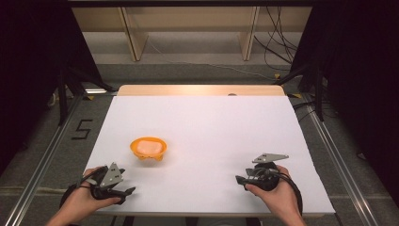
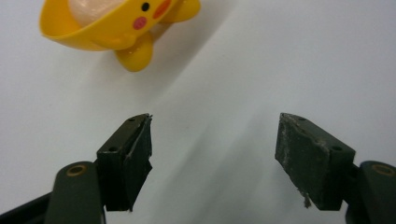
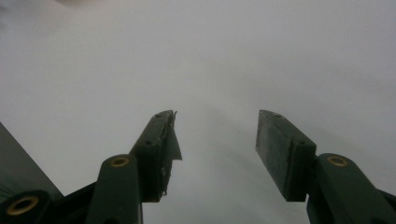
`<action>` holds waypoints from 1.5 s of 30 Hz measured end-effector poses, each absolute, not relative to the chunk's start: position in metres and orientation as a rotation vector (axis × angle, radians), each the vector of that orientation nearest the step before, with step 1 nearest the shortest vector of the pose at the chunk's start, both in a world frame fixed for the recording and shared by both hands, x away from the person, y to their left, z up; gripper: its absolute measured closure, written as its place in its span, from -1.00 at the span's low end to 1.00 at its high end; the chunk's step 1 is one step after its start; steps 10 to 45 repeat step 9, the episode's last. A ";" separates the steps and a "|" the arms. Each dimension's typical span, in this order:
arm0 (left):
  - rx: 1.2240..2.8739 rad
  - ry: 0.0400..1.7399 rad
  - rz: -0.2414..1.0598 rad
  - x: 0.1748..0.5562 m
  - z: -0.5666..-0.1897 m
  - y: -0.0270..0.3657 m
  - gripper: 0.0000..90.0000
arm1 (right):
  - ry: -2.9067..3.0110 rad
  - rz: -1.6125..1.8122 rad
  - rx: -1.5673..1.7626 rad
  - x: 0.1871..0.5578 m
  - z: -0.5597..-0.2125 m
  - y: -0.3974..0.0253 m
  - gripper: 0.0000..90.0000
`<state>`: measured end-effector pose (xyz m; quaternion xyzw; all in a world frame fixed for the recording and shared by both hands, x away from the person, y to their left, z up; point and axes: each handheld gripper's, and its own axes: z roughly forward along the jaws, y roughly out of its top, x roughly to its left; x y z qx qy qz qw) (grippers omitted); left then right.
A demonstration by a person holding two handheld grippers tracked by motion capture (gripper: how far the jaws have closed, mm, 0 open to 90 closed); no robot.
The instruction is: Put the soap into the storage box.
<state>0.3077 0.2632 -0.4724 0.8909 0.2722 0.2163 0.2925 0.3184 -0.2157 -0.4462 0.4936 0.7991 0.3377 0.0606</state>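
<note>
A small orange-yellow bowl (image 1: 148,148) shaped like a chick, with a pale pink lump inside, sits on the white table (image 1: 202,127) left of centre. In the left gripper view the chick bowl (image 2: 116,25) lies at the top left, ahead of the jaws. My left gripper (image 1: 121,184) rests at the table's near left corner, open and empty, short of the bowl. The left gripper (image 2: 215,154) has bare table between its jaws. My right gripper (image 1: 241,179) sits near the front right, open over bare table. The right gripper (image 3: 215,149) holds nothing.
The white sheet covers a wooden table whose far edge (image 1: 202,89) shows bare wood. Metal rails (image 1: 42,160) run along both sides on the floor. Cables (image 1: 277,42) and wooden shelf legs (image 1: 134,33) stand beyond the table.
</note>
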 end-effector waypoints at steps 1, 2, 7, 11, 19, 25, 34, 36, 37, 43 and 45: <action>2.374 0.729 0.589 0.308 -0.473 0.263 -0.39 | 2.422 1.023 1.470 0.320 -0.447 -0.217 0.07; 2.379 0.730 0.587 0.308 -0.474 0.263 -0.39 | 2.416 1.024 1.482 0.319 -0.447 -0.216 0.07; 2.381 0.721 0.587 0.308 -0.475 0.261 -0.38 | 2.453 1.027 1.409 0.322 -0.448 -0.218 0.06; 2.386 0.717 0.580 0.308 -0.476 0.261 -0.38 | 2.465 1.032 1.413 0.322 -0.448 -0.218 0.06; 2.386 0.717 0.580 0.308 -0.476 0.261 -0.38 | 2.465 1.032 1.413 0.322 -0.448 -0.218 0.06; 2.386 0.717 0.580 0.308 -0.476 0.261 -0.38 | 2.465 1.032 1.413 0.322 -0.448 -0.218 0.06; 2.386 0.717 0.580 0.308 -0.476 0.261 -0.38 | 2.465 1.032 1.413 0.322 -0.448 -0.218 0.06; 2.386 0.717 0.580 0.308 -0.476 0.261 -0.38 | 2.465 1.032 1.413 0.322 -0.448 -0.218 0.06; 2.386 0.717 0.580 0.308 -0.476 0.261 -0.38 | 2.465 1.032 1.413 0.322 -0.448 -0.218 0.06; 2.386 0.717 0.580 0.308 -0.476 0.261 -0.38 | 2.465 1.032 1.413 0.322 -0.448 -0.218 0.06; 2.386 0.717 0.580 0.308 -0.476 0.261 -0.38 | 2.465 1.032 1.413 0.322 -0.448 -0.218 0.06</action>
